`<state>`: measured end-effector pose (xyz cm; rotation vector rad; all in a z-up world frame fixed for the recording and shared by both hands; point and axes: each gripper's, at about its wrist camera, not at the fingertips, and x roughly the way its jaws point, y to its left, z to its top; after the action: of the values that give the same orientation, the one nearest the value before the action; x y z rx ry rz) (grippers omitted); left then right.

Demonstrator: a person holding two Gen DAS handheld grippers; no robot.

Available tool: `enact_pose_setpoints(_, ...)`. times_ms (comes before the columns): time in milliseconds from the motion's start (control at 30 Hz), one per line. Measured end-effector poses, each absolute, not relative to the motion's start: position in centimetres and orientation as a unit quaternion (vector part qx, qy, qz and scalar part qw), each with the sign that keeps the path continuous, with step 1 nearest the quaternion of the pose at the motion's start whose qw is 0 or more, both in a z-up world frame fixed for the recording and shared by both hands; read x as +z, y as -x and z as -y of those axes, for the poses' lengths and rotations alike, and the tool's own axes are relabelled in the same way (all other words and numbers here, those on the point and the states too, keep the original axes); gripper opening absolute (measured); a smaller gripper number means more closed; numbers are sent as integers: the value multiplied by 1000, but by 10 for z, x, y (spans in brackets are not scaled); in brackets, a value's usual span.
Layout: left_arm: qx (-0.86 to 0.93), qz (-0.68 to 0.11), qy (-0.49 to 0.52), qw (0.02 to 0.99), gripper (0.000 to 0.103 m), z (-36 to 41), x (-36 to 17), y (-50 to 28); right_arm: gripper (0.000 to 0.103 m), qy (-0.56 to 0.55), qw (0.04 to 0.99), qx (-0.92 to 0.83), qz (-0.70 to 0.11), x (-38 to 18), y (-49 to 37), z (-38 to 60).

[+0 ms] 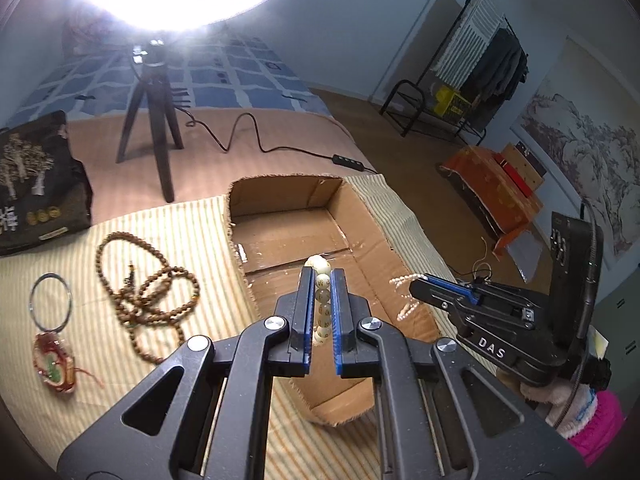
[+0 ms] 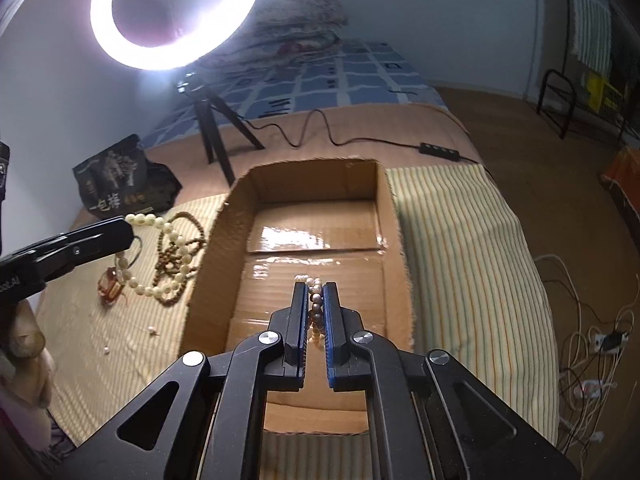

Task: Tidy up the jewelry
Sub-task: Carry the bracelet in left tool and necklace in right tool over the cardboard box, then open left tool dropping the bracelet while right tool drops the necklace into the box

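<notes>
Striped cloth [image 2: 460, 240] on bed, cardboard box [image 2: 224, 232]; left claw [image 1: 322, 276] pinching cream beads [image 1: 323, 280], right claw [image 2: 316, 292] pinching pearls [image 2: 316, 300].

Bed [image 2: 360, 128]: striped mat [image 2: 452, 240], cardboard box [image 2: 396, 240], wooden beads [image 1: 148, 292], bangle [image 1: 51, 300], tripod [image 1: 150, 120].

A lit ring light [image 2: 176, 16] glares at twelve o'clock on a dark tripod [image 1: 150, 120], its black cable [image 1: 256, 136] snaking toward three o'clock to an inline switch [image 1: 348, 161]. A black printed bag [image 1: 38, 184] sits at nine o'clock. A blue patterned quilt [image 2: 320, 80] lies behind. A clothes rack [image 1: 480, 64] and a landscape painting [image 1: 580, 152] stand at two o'clock.
</notes>
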<state>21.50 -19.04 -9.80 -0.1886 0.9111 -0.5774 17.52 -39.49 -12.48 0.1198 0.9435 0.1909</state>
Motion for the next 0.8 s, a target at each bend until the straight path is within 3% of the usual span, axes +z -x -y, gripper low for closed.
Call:
enact_pose_setpoints(633, -264, -454, 71, 848, 5, 207, -120, -223, 7, -60, 873, 84, -476, -144, -179, 405)
enact_pose_setpoints(700, -259, -455, 72, 849, 12, 206, -120, -224, 17, -51, 874, 80, -477, -144, -179, 403)
enact_pose_setpoints(767, -255, -455, 74, 850, 27, 203, -119, -225, 43, -48, 876, 74, -474, -142, -179, 402)
enact_pose_setpoints(800, -253, -454, 75, 851, 28, 202, -119, -225, 47, -48, 878, 73, -471, -141, -179, 403)
